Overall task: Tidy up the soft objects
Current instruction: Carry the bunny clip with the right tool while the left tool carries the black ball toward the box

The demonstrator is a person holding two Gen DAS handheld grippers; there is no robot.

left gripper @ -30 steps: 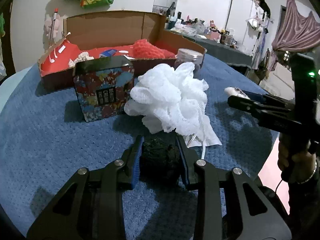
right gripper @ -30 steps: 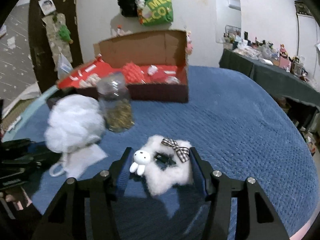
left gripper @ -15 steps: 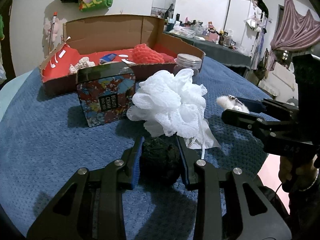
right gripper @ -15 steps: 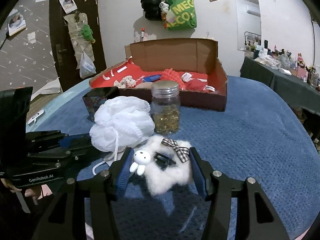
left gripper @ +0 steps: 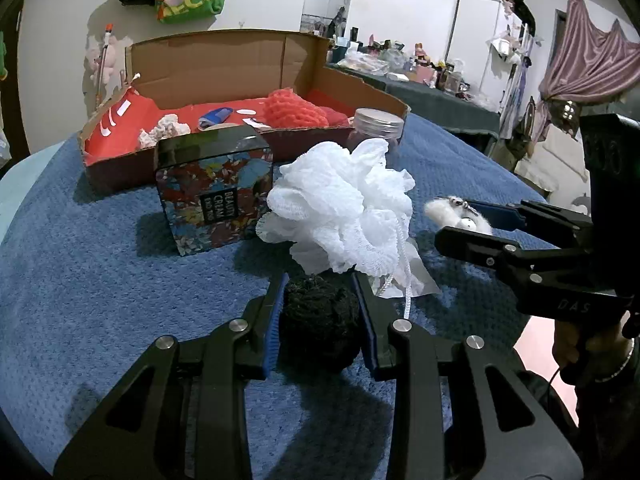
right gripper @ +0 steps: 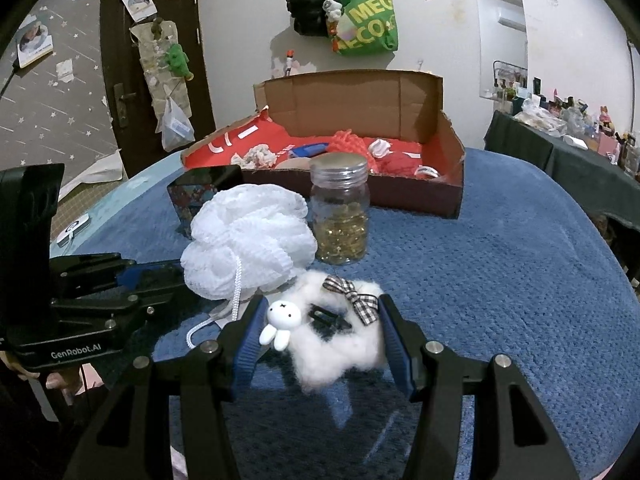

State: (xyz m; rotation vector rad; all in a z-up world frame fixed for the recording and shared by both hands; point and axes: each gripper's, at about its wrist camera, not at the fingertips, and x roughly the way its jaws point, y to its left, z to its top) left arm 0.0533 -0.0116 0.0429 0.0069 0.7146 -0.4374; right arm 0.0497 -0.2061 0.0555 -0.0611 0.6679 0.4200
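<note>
White walls (right gripper: pixel 240 20) enclose the room. A dark door (right gripper: pixel 120 60) hung with papers stands at left, and a green bag (right gripper: pixel 366 24) hangs on the wall. A white fridge (left gripper: pixel 476 36) and pink curtain (left gripper: pixel 592 64) stand beyond a cluttered dark side table (right gripper: pixel 560 148).

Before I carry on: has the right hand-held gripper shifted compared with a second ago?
Yes. In the left wrist view the right hand-held gripper, shut on the fluffy white clip, has come nearer the white bath puff.
</note>
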